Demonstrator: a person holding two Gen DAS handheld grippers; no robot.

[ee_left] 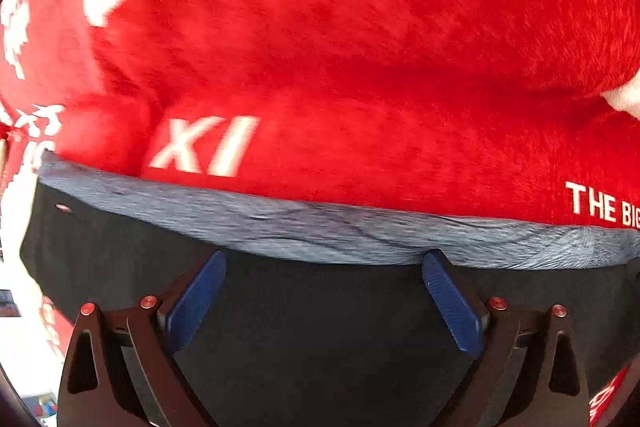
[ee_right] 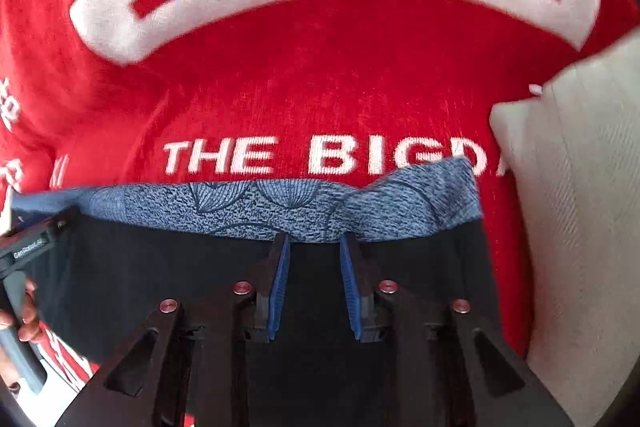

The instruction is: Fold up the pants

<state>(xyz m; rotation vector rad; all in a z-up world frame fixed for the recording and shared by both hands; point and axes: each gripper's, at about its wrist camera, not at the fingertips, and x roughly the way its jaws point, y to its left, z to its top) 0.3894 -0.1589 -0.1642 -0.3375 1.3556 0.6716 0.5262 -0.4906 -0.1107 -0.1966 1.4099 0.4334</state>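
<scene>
Black pants (ee_left: 320,327) with a blue-grey patterned waistband (ee_left: 280,223) lie flat on a red plush blanket (ee_left: 360,47). My left gripper (ee_left: 326,255) points down over the black cloth just short of the waistband, jaws wide open with nothing between them. In the right wrist view the same pants (ee_right: 160,267) and waistband (ee_right: 280,203) show, with the band's right end turned up. My right gripper (ee_right: 314,239) hovers with its tips at the band's lower edge. Its blue pads (ee_right: 280,279) stand a narrow gap apart, and I see no cloth pinched between them.
The red blanket (ee_right: 320,87) carries large white letters and shapes. A cream cushion (ee_right: 580,207) lies close on the right of the pants. At the left edge of the right wrist view a hand (ee_right: 24,311) holds the other gripper's grey handle.
</scene>
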